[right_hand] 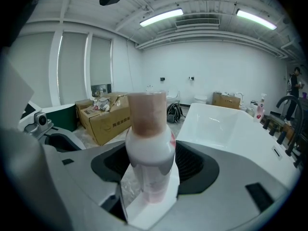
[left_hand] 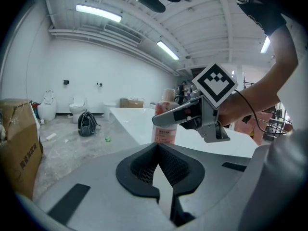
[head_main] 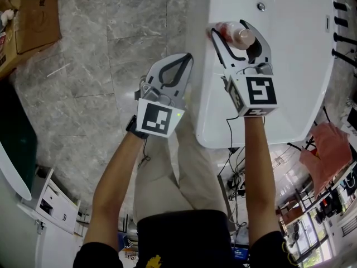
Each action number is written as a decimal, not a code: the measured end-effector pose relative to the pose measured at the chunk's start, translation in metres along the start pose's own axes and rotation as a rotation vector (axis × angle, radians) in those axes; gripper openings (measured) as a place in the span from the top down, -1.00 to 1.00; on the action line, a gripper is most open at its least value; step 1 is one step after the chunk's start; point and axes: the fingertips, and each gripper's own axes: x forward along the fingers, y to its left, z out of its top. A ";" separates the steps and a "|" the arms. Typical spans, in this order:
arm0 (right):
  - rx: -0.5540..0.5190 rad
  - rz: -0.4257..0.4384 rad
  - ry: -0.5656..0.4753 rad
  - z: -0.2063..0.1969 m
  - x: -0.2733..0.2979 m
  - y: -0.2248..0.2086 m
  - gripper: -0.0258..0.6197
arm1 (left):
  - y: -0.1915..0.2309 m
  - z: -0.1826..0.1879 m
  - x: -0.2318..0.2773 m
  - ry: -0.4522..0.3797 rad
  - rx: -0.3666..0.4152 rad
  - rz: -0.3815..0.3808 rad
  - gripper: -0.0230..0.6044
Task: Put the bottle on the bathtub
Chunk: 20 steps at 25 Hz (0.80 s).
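Your right tool (head_main: pixel 228 28) is closed round the bottle (head_main: pixel 238 34) at the near left corner of the white bathtub (head_main: pixel 290 77). Beyond it the tub's surface lies open, apart from one small round metal fitting (head_main: pixel 260 6). What look like dark taps (head_main: pixel 340 21) line its right edge. Your left tool (head_main: pixel 188 57), jaws together, hangs over bare marble floor (head_main: pixel 100 66) just beside the tub wall. A cardboard box (head_main: pixel 33 10) sits well to the left.

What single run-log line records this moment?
right gripper: shut on bottle | bottle: upright, over bathtub rim | left gripper: shut, empty
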 end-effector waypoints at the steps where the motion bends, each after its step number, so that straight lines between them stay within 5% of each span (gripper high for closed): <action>1: 0.003 -0.001 0.003 0.000 -0.001 0.000 0.06 | 0.000 0.000 0.001 0.000 -0.001 0.000 0.87; 20: 0.030 0.010 0.038 -0.006 -0.009 0.003 -0.06 | -0.001 0.000 0.002 0.000 -0.001 -0.004 0.87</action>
